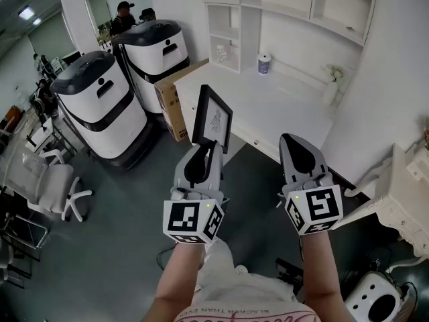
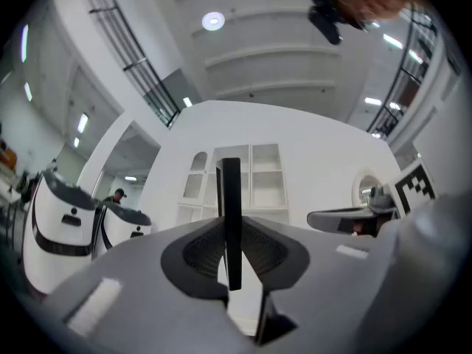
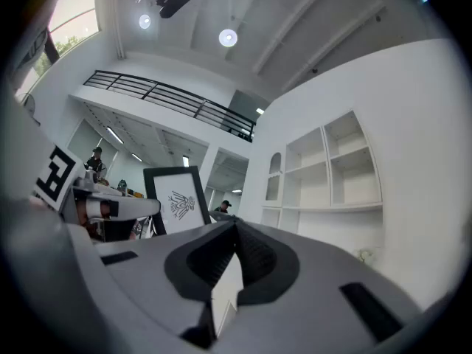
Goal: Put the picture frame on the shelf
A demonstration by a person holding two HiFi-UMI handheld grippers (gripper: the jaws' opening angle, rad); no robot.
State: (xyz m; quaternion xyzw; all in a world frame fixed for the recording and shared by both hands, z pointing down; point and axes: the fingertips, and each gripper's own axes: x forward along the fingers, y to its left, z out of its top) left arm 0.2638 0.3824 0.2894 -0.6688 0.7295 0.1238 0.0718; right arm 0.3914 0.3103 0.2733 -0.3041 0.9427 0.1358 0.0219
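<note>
Overhead, the left gripper clamps the bottom edge of the picture frame, held upright over the floor short of the desk, where a blue-and-white cup hides its contents and 1 cubby of the shelf unit holds a pale ornament. In the left gripper view the frame sits edge-on between the pads, a narrow hold that could pivot or slip if swung. In the right gripper view the right gripper has its jaws together on nothing, offering no backup.
</note>
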